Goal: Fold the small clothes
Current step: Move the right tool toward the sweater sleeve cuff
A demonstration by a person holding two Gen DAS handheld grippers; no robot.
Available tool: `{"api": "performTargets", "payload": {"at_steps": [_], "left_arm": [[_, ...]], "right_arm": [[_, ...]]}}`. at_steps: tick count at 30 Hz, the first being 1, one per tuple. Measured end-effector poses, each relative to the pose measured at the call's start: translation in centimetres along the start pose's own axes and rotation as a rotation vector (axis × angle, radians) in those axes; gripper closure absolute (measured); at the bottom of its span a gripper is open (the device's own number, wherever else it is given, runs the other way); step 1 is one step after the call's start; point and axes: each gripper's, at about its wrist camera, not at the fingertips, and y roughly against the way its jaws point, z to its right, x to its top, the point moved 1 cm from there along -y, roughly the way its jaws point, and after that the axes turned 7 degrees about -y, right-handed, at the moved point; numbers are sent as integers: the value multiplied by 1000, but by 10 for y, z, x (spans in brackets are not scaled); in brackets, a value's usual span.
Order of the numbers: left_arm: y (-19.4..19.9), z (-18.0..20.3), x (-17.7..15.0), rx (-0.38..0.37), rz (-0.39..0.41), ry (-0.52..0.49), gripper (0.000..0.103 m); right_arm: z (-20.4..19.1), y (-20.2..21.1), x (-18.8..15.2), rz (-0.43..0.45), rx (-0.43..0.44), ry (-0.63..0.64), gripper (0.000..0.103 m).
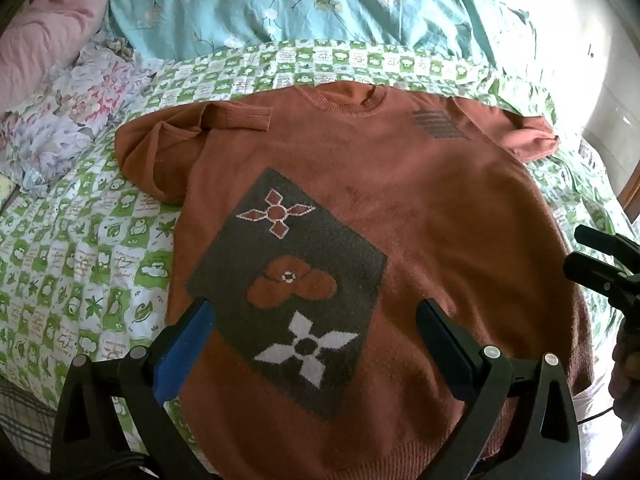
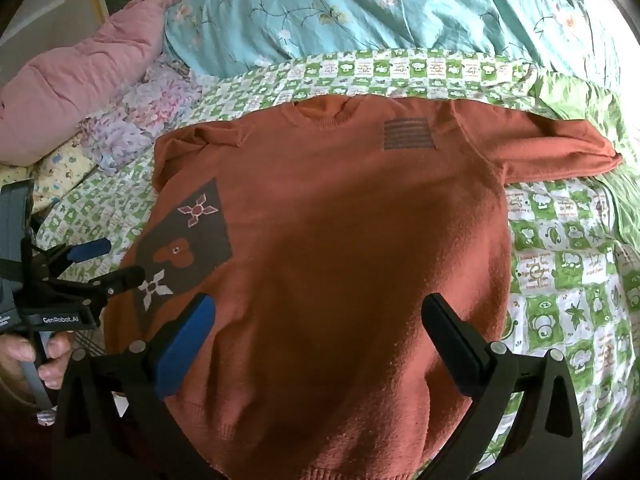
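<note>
A rust-orange knit sweater [image 1: 420, 208] lies face up on the bed, neck away from me, with a dark patch of flower motifs [image 1: 288, 284] on its lower left. Its left sleeve [image 1: 224, 120] is folded in over the shoulder; the right sleeve [image 2: 560, 144] stretches out sideways. My left gripper [image 1: 316, 320] is open and empty, hovering over the patch. My right gripper [image 2: 320, 316] is open and empty over the sweater's [image 2: 360, 240] lower middle. Each gripper also shows in the other view: the right gripper [image 1: 592, 256] at the right edge, the left gripper [image 2: 108, 262] at the left.
The sweater rests on a green-and-white checked sheet [image 1: 80, 264]. A turquoise floral quilt [image 1: 304, 4] lies behind it, a pink quilt [image 1: 48, 28] and floral bedding [image 1: 72, 116] at the far left. A wall [image 1: 600, 40] stands at the right.
</note>
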Motion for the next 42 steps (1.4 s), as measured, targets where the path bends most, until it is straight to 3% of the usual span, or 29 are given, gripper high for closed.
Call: {"api": "performTargets", "payload": {"at_steps": [17, 21, 36, 42], "left_arm": [[0, -2, 0, 0, 21, 2, 2], [0, -3, -1, 1, 32, 3, 2], [-3, 0, 3, -3, 3, -6, 2], [-9, 3, 5, -20, -26, -7, 2]], "right_arm": [[-17, 3, 4, 1, 7, 0, 0], [-5, 0, 0, 3, 3, 18, 0], [-5, 1, -1, 22, 5, 14, 0], [3, 1, 2, -61, 9, -49, 0]]}}
